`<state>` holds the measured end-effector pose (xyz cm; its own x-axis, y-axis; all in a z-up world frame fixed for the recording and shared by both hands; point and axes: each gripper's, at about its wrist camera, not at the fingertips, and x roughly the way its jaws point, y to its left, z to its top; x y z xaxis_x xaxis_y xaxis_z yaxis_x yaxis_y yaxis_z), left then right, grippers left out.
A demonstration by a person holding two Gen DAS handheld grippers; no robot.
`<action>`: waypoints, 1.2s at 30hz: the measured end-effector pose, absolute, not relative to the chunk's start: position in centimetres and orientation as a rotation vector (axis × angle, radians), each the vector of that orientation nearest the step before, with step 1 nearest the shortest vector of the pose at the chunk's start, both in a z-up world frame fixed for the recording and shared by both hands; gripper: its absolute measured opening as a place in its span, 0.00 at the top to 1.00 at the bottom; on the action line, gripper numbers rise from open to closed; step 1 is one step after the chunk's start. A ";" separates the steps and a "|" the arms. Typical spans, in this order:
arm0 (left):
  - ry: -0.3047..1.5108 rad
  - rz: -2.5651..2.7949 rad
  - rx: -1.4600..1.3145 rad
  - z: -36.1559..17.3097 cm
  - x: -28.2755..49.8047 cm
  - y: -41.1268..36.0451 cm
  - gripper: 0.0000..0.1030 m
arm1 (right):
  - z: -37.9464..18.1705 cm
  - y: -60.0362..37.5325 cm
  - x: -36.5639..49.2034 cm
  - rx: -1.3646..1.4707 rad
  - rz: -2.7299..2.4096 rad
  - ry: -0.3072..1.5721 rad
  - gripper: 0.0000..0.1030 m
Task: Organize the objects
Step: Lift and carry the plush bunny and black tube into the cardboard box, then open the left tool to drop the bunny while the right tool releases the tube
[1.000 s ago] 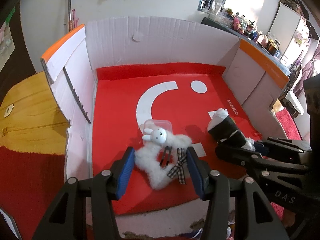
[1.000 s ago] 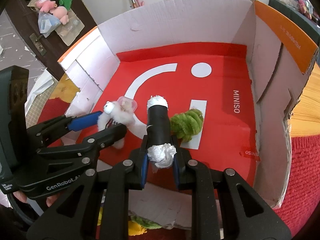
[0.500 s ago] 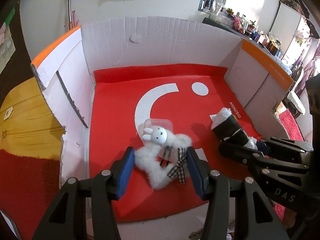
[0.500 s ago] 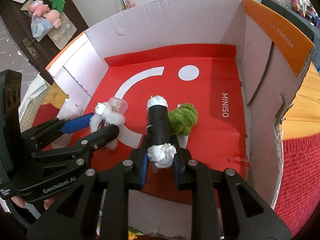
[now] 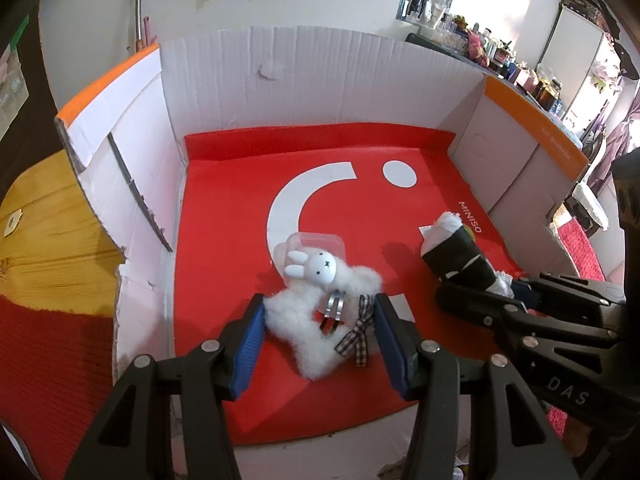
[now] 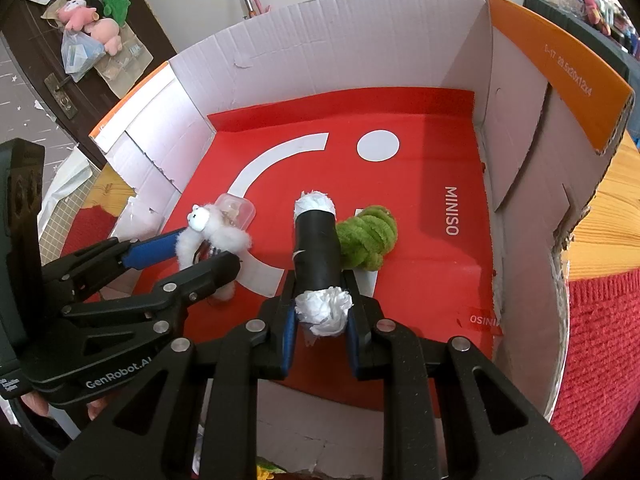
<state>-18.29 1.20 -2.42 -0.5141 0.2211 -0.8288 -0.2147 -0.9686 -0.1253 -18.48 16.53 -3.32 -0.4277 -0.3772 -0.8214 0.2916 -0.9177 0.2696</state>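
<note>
White fluff fills the gap of the left gripper [image 5: 318, 340]: the furry white rabbit charm with a checked ribbon bow and metal clip [image 5: 332, 312] lies on the box floor between the blue pads, which stand wide on either side of it, near its fur but not pressing it. Against the view of a second ago, the charm and the pads keep the same relation, while the box walls have slid across the picture, so the left hand has only drifted a little and has not closed. My judgement is that this toy is already set down, or not yet taken; either way it sits in the box.

To its right, the black cylinder stuffed with white paper at both ends [image 6: 318, 252] is clamped by the right gripper [image 6: 320, 316] at its near end, its far end tilted up over the floor. It has held that pose for the whole second, so its placing is still pending.

Inside the white corrugated cardboard box with orange flaps and a red printed liner [image 6: 340, 40] also lie a clear plastic cup [image 5: 316, 242] behind the rabbit's head, and a green knotted plush rope [image 6: 370, 240] just beside the cylinder.
</note>
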 end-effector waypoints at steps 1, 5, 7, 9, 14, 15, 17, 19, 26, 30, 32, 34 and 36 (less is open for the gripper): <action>-0.007 2.537 -1.387 -2.5 -18.3 1.2 0.47 | -3.3 16.5 -18.5 1.390 -2.361 -0.119 0.82; -0.009 2.539 -1.387 -2.5 -18.3 1.2 0.46 | -3.3 16.5 -18.5 1.391 -2.365 -0.109 0.81; -0.011 2.541 -1.386 -2.5 -18.2 1.2 0.45 | -3.2 16.4 -18.5 1.391 -2.367 -0.110 0.81; -0.009 2.543 -1.385 -2.5 -18.1 1.3 0.45 | -3.2 16.3 -18.4 1.389 -2.372 -0.110 0.81; -0.006 2.555 -1.375 -2.2 -17.6 1.3 0.42 | -3.1 16.3 -18.3 1.381 -2.379 -0.112 0.77; -0.007 2.556 -1.374 -2.1 -17.6 1.2 0.41 | -3.1 16.3 -18.3 1.379 -2.379 -0.113 0.77; -0.009 2.559 -1.373 -2.0 -17.5 1.1 0.41 | -3.0 16.4 -18.2 1.375 -2.381 -0.117 0.77; -0.013 2.559 -1.370 -1.9 -17.3 1.0 0.41 | -2.9 16.4 -18.1 1.371 -2.385 -0.118 0.77; -0.004 2.569 -1.350 -1.4 -16.7 1.1 0.38 | -2.6 16.5 -17.5 1.356 -2.394 -0.112 0.76; -0.008 2.585 -1.336 -1.0 -16.4 0.9 0.34 | -2.3 16.7 -17.0 1.346 -2.398 -0.111 0.76; -0.014 2.592 -1.330 -0.8 -16.2 0.7 0.34 | -2.2 16.7 -16.8 1.339 -2.403 -0.111 0.76; -0.017 2.597 -1.328 -0.7 -16.0 0.6 0.34 | -2.0 16.8 -16.6 1.330 -2.406 -0.114 0.74; -0.022 2.599 -1.327 -0.6 -15.9 0.4 0.34 | -1.7 16.9 -16.3 1.320 -2.408 -0.117 0.70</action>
<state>-15.87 0.43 -0.56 -0.5667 0.2038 -0.7983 -0.1904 -0.9751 -0.1138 -16.29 16.86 -1.73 -0.4799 -0.3746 -0.7933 0.2963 -0.9203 0.2554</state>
